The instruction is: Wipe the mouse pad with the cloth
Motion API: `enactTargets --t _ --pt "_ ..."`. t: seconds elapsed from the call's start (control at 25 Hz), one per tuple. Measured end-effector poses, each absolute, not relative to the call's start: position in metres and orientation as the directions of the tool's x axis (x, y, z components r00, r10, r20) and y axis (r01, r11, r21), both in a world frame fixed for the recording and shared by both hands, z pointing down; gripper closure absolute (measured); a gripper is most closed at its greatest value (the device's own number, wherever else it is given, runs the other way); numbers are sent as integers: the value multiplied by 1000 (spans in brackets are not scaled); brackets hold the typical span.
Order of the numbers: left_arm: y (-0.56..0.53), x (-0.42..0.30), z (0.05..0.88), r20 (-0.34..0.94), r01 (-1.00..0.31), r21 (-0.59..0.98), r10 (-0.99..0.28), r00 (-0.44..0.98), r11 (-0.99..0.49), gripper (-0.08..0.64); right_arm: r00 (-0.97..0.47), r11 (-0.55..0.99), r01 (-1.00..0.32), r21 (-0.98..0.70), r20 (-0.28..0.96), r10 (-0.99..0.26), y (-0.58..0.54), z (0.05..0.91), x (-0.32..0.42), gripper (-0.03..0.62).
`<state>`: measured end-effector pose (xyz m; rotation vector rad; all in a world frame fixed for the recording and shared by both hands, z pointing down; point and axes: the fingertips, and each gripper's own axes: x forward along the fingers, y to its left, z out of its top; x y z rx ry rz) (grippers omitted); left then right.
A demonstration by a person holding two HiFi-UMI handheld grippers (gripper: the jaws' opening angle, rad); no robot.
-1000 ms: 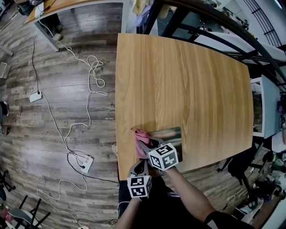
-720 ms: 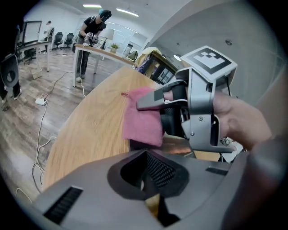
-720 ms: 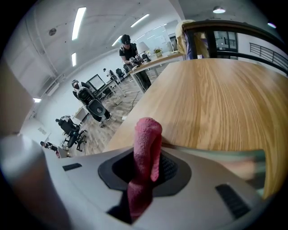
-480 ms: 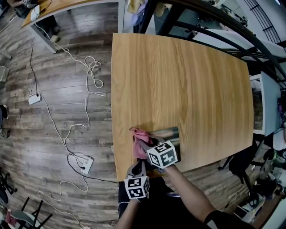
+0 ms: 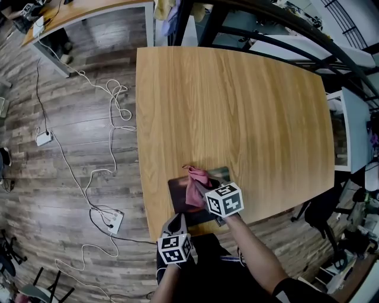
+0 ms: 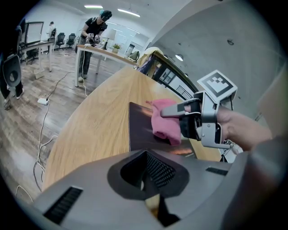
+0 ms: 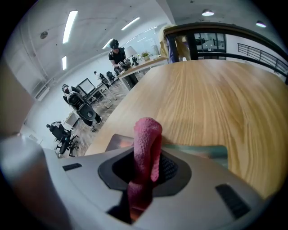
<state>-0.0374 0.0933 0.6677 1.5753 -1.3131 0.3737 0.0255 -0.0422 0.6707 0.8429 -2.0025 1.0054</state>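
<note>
The right gripper (image 5: pixel 205 189) is seen clamped on the pink cloth (image 5: pixel 194 182), a fold of which stands up between the jaws in the right gripper view. The cloth is pressed onto the dark pad (image 5: pixel 177 199), which is laid near the front edge of the table (image 5: pixel 237 106), left of its middle. A glossy sheen is thrown off the pad's far right corner.

The left gripper (image 5: pixel 176 227) is held at the table's front edge, just off the pad, and its jaws are shown brought together with nothing between them. A cube with black-and-white square markers is carried on each gripper; only patterns can be made out there.

The table is topped in pale wood grain, bare apart from pad and cloth. Around it, a grey plank floor (image 5: pixel 71 177) is crossed by white cables (image 5: pixel 118 100) that are run to a power strip (image 5: pixel 112 219). A second desk (image 5: pixel 77 9) is caught at the top left, and a dark railing (image 5: pixel 284 29) is swept across the top right. Strip lights (image 7: pixel 69 24) are set in a concrete ceiling, and a person (image 6: pixel 95 31) is seen standing at a far desk.

The pad's near right part is covered by the right gripper and cloth. The forearms are cut off at the lower edge, and the clutter at the far right is too small to be told.
</note>
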Motion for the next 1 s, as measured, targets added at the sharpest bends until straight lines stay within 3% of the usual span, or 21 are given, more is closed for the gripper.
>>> enactTargets --t 0.6,1.0 --pt "94 -38 666 771 -883 461 -534 348 90 537 -414 348 -888 -299 850 -326 -70 672 123 502" --pt "110 -24 666 773 -872 484 -502 388 70 537 -381 316 -909 -274 852 -360 -72 671 143 503"
